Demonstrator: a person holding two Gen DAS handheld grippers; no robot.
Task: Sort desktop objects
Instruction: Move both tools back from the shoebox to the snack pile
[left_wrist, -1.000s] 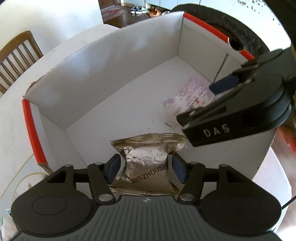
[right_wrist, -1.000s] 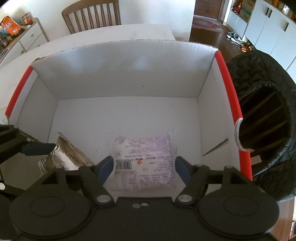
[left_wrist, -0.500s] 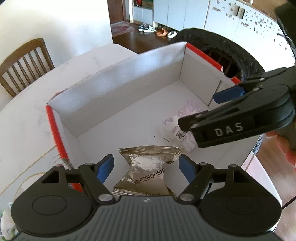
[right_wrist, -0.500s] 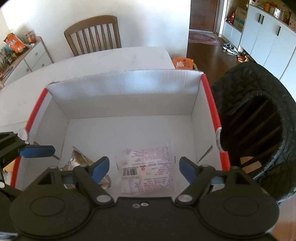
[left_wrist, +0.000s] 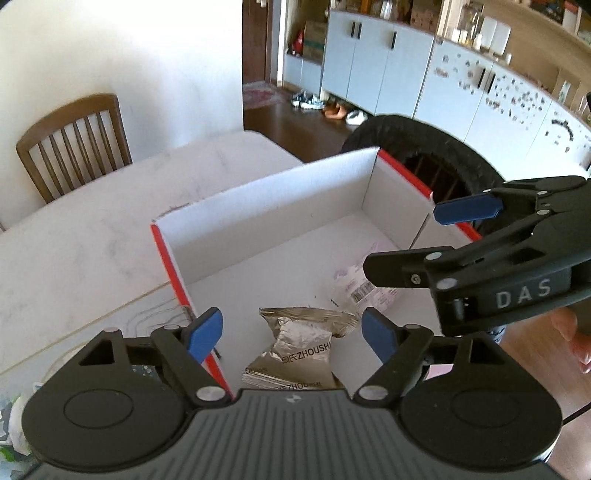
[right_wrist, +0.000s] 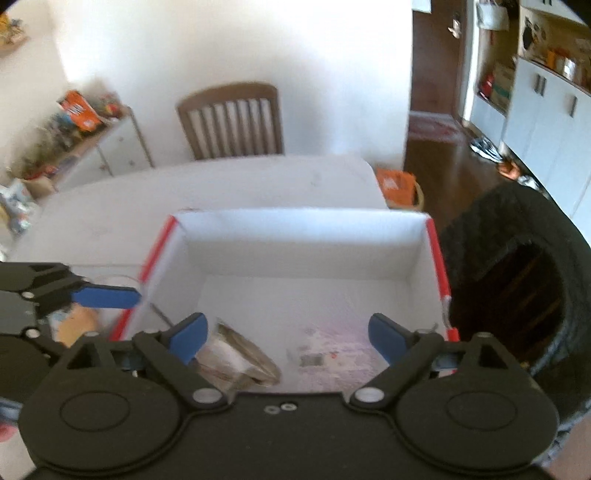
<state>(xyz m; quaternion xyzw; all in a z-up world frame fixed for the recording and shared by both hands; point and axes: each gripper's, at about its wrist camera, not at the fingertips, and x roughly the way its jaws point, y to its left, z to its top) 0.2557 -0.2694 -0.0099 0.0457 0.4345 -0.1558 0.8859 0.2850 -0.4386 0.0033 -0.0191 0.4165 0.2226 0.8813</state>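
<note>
Scene: a white cardboard box with red-edged sides stands on a pale table, a wooden chair behind it and a dark woven basket at its right side
Left gripper: fingers spread wide, nothing between the blue pads, poised above the near-left corner of the box
Right gripper: likewise splayed and empty, poised over the near edge of the box; seen in the left camera it crosses the frame from the right
Silver packet: crumpled foil pouch lying on the box floor, directly below and between the left gripper's fingers, touching neither
White packet: pale printed pouch with a barcode, flat on the box floor just right of the silver one, under the right gripper and partly hidden by it in the left view
Step in hand: both packets appear deposited and let go; judged the close of a drop-off, both tools clear of the contents
Next move: likely lifting clear of the box walls and turning to whatever is left on the table; blurred clutter shows at the left edge of both views, too indistinct to name
Risk: a low sideways exit could clip the red rim
</note>
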